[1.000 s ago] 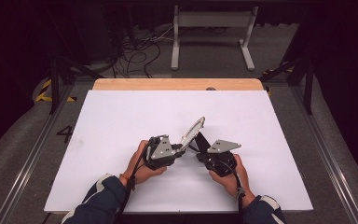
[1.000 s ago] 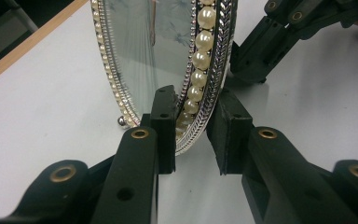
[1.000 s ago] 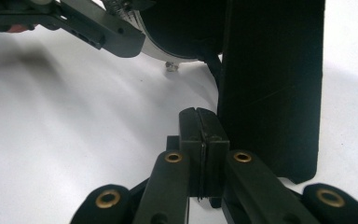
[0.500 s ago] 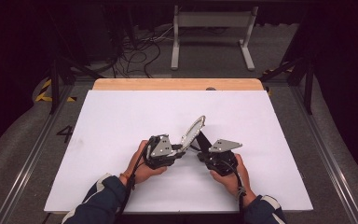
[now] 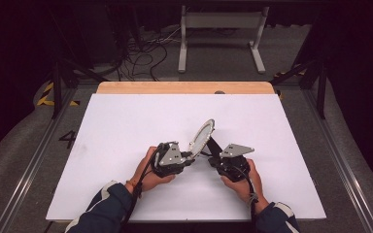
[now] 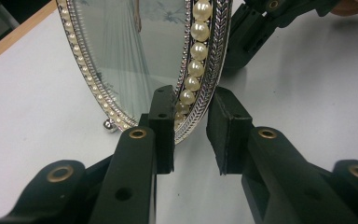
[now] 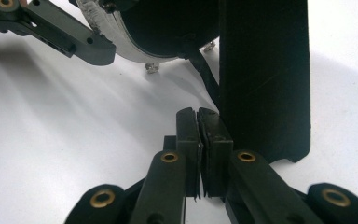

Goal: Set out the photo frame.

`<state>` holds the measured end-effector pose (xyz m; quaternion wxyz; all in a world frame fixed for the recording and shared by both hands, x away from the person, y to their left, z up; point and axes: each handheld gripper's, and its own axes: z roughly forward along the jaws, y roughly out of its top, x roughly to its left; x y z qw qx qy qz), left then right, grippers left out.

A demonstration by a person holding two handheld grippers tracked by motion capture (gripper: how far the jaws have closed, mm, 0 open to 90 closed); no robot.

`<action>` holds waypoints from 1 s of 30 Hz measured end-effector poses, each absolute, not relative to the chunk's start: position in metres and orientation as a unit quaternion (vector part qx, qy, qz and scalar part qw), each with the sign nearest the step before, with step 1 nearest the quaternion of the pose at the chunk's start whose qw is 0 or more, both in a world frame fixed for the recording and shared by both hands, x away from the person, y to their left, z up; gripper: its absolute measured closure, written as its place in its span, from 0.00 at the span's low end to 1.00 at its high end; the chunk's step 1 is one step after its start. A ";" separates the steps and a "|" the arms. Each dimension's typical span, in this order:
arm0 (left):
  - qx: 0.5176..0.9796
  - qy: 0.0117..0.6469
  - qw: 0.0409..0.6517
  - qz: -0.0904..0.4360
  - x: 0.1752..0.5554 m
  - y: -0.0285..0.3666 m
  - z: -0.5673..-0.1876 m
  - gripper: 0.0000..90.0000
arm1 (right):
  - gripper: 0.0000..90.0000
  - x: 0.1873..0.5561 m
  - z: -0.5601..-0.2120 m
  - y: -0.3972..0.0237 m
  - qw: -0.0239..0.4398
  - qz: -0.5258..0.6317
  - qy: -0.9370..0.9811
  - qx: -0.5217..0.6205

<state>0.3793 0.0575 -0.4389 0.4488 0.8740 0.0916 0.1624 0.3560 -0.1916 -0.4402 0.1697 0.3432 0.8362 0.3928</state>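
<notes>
- Nothing has shifted since the earlier high views: both hands and the frame sit where they did.
- Left gripper (image 5: 191, 155): jaws straddle the frame's lower rim, one pad (image 6: 164, 105) on the glass side, the other at the back edge. Whether they press cannot be told.
- Right gripper (image 5: 211, 153): jaws closed flat together on nothing, just beside the black easel strut (image 7: 263, 70).
- Oval picture frame (image 5: 203, 136): stands tilted mid-table between the two grippers, resting on ball feet (image 7: 151, 68) and the strut.
- Handling, judged: glass front, so fragile; the silver metal rim is stiff and probably slippery; the pearl beads (image 6: 198, 50) could chip or pop off under pinching. It looks light but top-heavy and apt to tip.
- Best hold, judged: the lower rim across its thickness, clear of the beads, with the strut steadied separately.
- Count: one frame, one strut, two ball feet visible, one row of beads, two grippers.
- White table (image 5: 126, 121): a wooden edge strip (image 5: 184, 88) runs along its far side.
</notes>
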 end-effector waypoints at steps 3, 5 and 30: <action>0.874 0.090 0.451 0.157 0.379 0.057 -0.439 0.81 | 0.98 0.357 -0.440 -0.193 0.172 0.392 0.836 0.344; 0.874 0.091 0.450 0.158 0.379 0.056 -0.440 0.82 | 0.98 0.358 -0.441 -0.194 0.175 0.390 0.835 0.347; 0.871 0.100 0.455 0.157 0.381 0.073 -0.434 0.79 | 0.88 0.355 -0.436 -0.195 0.175 0.417 0.820 0.349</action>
